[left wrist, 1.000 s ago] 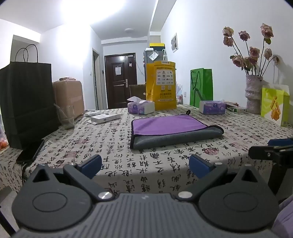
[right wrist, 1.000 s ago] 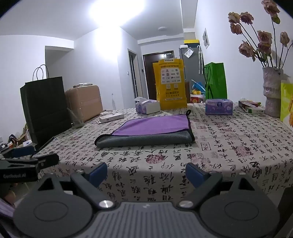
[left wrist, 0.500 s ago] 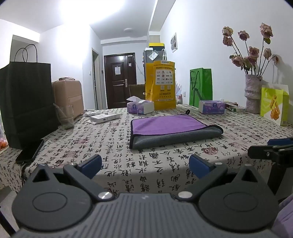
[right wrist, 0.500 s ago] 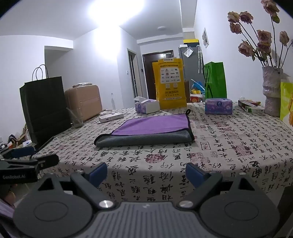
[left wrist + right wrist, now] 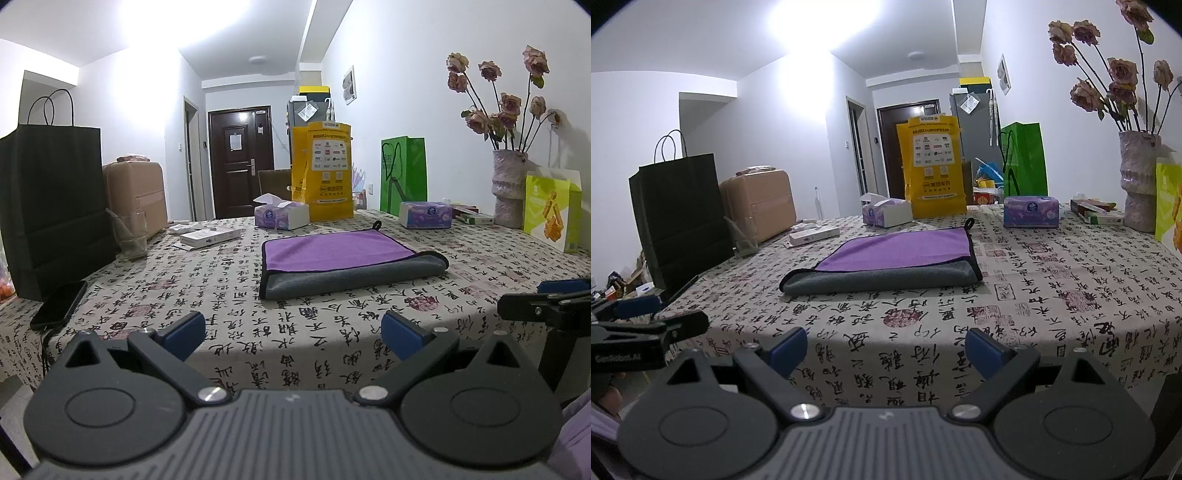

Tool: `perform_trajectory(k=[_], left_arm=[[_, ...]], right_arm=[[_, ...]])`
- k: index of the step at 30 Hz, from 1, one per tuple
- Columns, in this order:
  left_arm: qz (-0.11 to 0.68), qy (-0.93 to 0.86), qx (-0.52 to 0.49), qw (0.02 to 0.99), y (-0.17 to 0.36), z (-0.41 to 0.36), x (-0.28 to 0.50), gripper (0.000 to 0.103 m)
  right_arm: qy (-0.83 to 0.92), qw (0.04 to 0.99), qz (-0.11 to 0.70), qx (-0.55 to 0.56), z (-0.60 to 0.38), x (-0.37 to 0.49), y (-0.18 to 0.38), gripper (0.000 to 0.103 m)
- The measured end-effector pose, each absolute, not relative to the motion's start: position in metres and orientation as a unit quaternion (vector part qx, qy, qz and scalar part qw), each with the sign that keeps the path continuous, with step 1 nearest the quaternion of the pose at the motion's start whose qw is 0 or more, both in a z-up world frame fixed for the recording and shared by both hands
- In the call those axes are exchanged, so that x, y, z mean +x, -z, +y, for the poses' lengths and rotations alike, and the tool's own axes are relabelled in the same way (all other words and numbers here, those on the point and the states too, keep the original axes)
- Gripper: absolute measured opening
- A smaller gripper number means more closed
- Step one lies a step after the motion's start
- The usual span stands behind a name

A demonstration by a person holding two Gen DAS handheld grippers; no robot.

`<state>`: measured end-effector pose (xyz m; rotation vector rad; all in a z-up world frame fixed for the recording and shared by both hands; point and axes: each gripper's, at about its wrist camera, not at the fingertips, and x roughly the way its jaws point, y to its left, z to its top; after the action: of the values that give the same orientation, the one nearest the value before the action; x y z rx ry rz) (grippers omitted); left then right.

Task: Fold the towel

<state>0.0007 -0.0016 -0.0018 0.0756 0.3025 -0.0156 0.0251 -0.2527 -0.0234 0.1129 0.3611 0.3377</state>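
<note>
While the table (image 5: 229, 291) with its calligraphy-print cloth fills most of both views, the towel (image 5: 343, 262) lies folded and flat near the table's middle, purple face up, with a grey layer showing along the near edge and a small black hanging loop (image 5: 376, 224) at a far corner. At the left edge of the table stands a black paper bag (image 5: 55, 206), with a tan suitcase (image 5: 135, 195) behind it and a dark phone (image 5: 59, 304) lying flat just in front of it. A yellow bag (image 5: 327, 173) and a green bag (image 5: 403, 173) stand at the far edge, and a vase (image 5: 508, 188) of dried roses stands at the right, next to a lime-green bag (image 5: 552, 210). Two tissue boxes (image 5: 282, 216) (image 5: 424, 215) sit beyond the towel, well apart from each other. A clear glass (image 5: 129, 238) stands beside the black paper bag. The left gripper (image 5: 291, 334) is held off the near table edge, its blue-padded fingers (image 5: 184, 332) spread wide with nothing between them. The right gripper (image 5: 886, 349) is held likewise, fingers (image 5: 984, 354) spread wide and holding nothing. Both grippers are well apart from the towel.
</note>
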Motion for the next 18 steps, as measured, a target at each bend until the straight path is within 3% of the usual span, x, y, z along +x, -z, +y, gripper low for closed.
perform_trajectory(k=[18], left_arm=[[0.155,0.008,0.037,0.987,0.0067,-0.0044,0.0024,0.103]], right_arm=[[-0.167,0.967,0.181,0.057,-0.2528,0.0277,0.0243,0.092]])
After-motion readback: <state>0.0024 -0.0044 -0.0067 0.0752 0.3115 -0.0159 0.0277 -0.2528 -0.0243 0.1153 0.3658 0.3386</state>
